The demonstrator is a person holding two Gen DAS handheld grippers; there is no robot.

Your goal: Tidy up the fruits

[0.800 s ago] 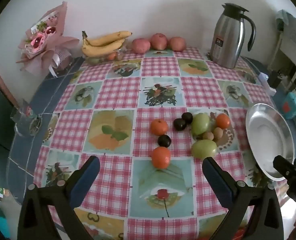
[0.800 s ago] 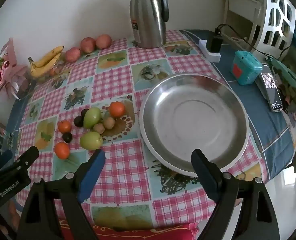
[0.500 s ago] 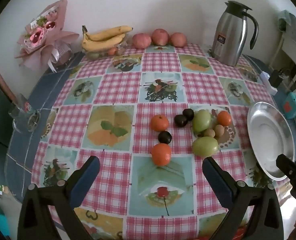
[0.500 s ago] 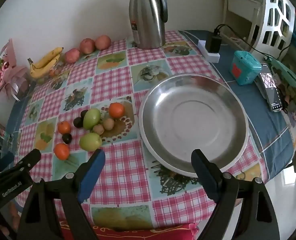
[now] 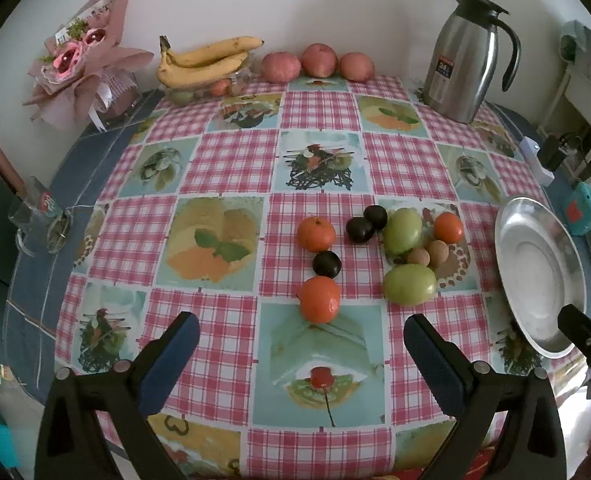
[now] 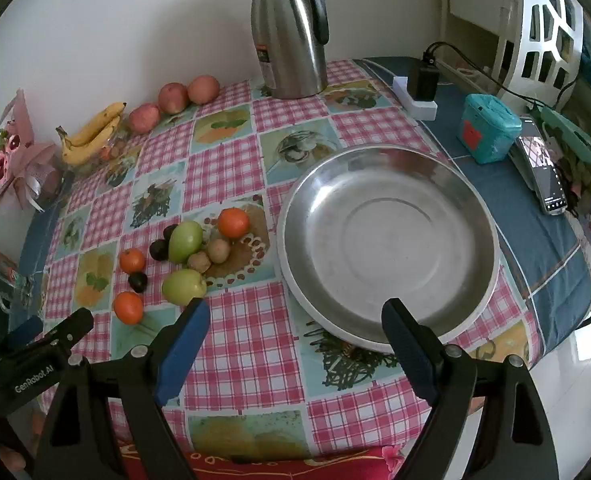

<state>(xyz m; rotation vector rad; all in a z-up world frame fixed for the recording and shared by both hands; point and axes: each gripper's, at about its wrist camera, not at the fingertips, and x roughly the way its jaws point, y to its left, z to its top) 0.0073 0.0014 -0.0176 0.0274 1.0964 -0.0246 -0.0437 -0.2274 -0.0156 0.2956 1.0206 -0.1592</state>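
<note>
**Both grippers held wide over the table, fruit still loose on the cloth**

Left wrist view: the left gripper [image 5: 301, 344] hangs above the near edge of the checked tablecloth [image 5: 231, 160], its blue-padded fingers [image 5: 171, 360] spread wide with nothing between them. Just ahead lies the nearest orange [image 5: 319, 299], with a dark plum [image 5: 326, 264] behind it and a second orange [image 5: 316, 233] beyond that. To the right sit two more dark plums [image 5: 366, 224] touching each other, then an upright green fruit [image 5: 402, 230], a third orange [image 5: 448, 227], two small brown fruits [image 5: 429, 253] and another green fruit [image 5: 410, 284] lying on its side. The steel plate [image 5: 535, 280] stands empty at the right edge. At the far wall are bananas [image 5: 203, 62], three red apples [image 5: 318, 62], a steel jug [image 5: 465, 56] and a pink bouquet [image 5: 79, 56].

Right wrist view: the right gripper [image 6: 295, 332] hovers over the near side of the cloth, fingers [image 6: 183, 348] spread apart and empty, its right finger in front of the plate's [image 6: 391, 240] near rim. The fruit cluster [image 6: 191, 252] lies left of the plate, none of it inside. The left gripper's [image 6: 35, 344] tip shows at lower left. A teal box [image 6: 489, 128], a phone [image 6: 541, 168] and a charger [image 6: 419, 88] sit on the blue cloth to the right.
</note>
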